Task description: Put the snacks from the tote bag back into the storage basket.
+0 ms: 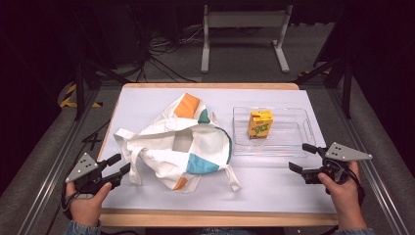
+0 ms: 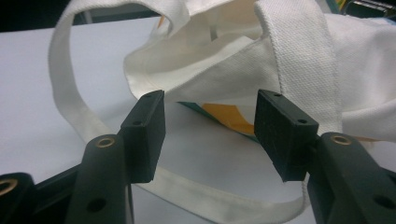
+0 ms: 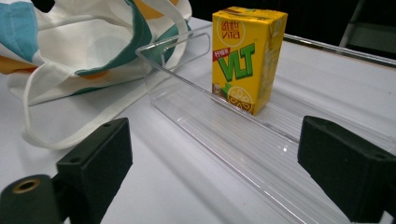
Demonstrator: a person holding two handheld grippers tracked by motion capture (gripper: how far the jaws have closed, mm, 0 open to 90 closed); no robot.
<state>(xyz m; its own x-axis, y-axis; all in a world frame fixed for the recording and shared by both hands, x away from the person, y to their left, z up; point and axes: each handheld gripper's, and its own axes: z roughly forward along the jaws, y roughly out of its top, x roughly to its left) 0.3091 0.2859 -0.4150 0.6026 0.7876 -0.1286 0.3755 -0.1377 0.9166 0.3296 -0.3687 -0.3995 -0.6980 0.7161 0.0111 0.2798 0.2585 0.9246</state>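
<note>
My left gripper (image 1: 118, 165) sat fingers apart at the tote bag's (image 1: 183, 142) near strap. My right gripper (image 1: 302, 157) gaped beside the clear tray's (image 1: 298, 148) front edge, bare tabletop (image 1: 274, 186) between them.

On the counter (image 1: 147, 100), a tote bag (image 1: 188, 142) lies left of centre. A tray (image 1: 298, 144) sits just right of it. A juice carton (image 1: 259, 123) stands upright in the tray's left part. Left gripper (image 1: 119, 164) lies near the bag's left handles; right gripper (image 1: 301, 156) before the tray's near right corner.
</note>
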